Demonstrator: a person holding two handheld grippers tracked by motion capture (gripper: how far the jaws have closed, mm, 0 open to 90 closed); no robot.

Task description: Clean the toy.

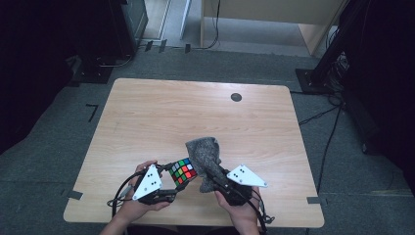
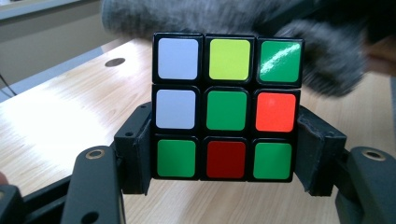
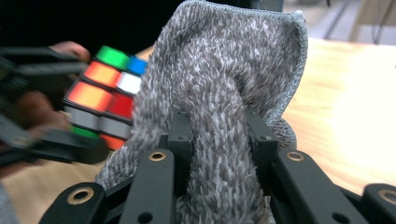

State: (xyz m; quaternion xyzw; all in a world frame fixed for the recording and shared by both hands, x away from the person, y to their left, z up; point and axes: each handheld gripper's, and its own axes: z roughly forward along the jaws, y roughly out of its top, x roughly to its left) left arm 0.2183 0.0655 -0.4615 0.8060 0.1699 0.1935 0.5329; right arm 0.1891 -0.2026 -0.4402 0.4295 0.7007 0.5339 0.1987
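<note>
Grey cloth [image 1: 205, 159], bunched in our right gripper [image 1: 215, 176], presses the cube [image 1: 182, 171]; our left gripper [image 1: 172, 183] clamps that cube steady for wiping.

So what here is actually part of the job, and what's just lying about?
In use:
- puzzle cube, clamped in the left gripper
- grey cloth, pinched in the right gripper, held against the cube

Just lying about:
- table, working surface only
- round dark grommet in the tabletop
- cables on the floor
</note>
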